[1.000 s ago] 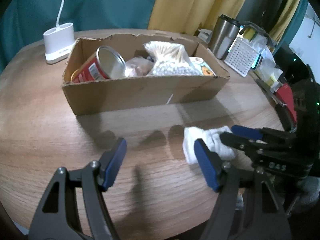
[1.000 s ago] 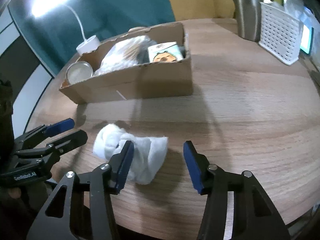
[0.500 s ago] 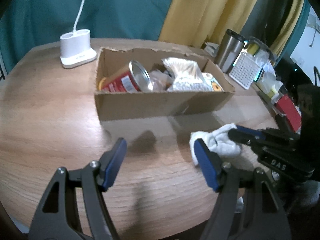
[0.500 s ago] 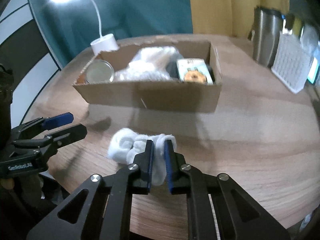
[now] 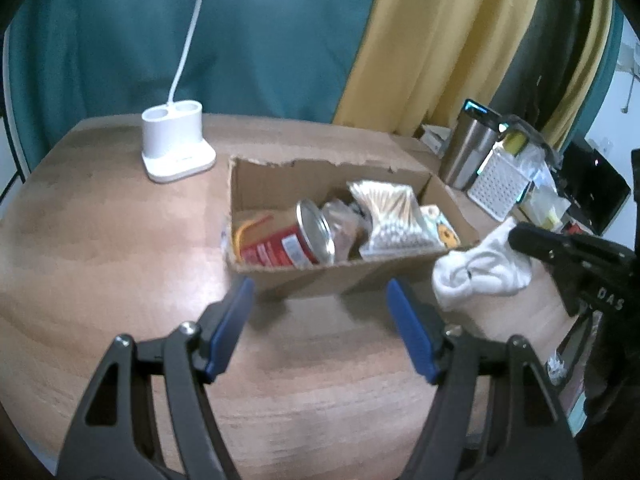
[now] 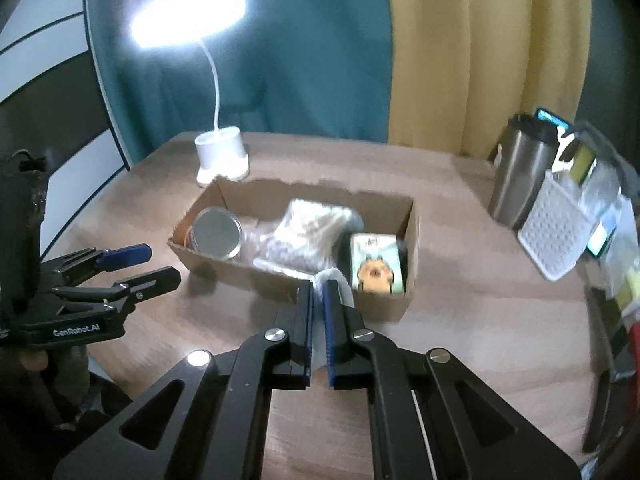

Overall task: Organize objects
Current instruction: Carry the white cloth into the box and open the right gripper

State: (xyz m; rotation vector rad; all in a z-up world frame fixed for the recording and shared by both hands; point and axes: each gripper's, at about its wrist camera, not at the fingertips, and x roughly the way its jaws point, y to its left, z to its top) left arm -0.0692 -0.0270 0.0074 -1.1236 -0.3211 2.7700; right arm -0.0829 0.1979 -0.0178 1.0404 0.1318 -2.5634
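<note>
**White cloth bundle held above the box's near corner**

The desk (image 5: 100,240) carries an open cardboard box (image 5: 280,176) already stocked with a red can (image 5: 288,244) lying on its side, a clear bag of cotton swabs (image 5: 394,220) and a small printed carton (image 6: 376,264). A white lamp base (image 5: 174,148), a steel tumbler (image 6: 520,172) and a white perforated basket (image 6: 556,236) stand around it.

The task's thing, a bundled white cloth (image 5: 484,268), hangs off the desk, just beside the box's near right corner. It looks light, soft and floppy, not fragile; it should sag and trail, so a pinch on a thick fold near the middle would likely hold better than one on a loose edge. A slack tail could catch on the box wall.

The right tongs (image 6: 318,304) are clenched on a fold of the cloth, the blue pads nearly meeting with white fabric between them. The left tongs (image 5: 320,320) stand wide apart, grasping nothing and touching nothing, above the desk in front of the box.
</note>
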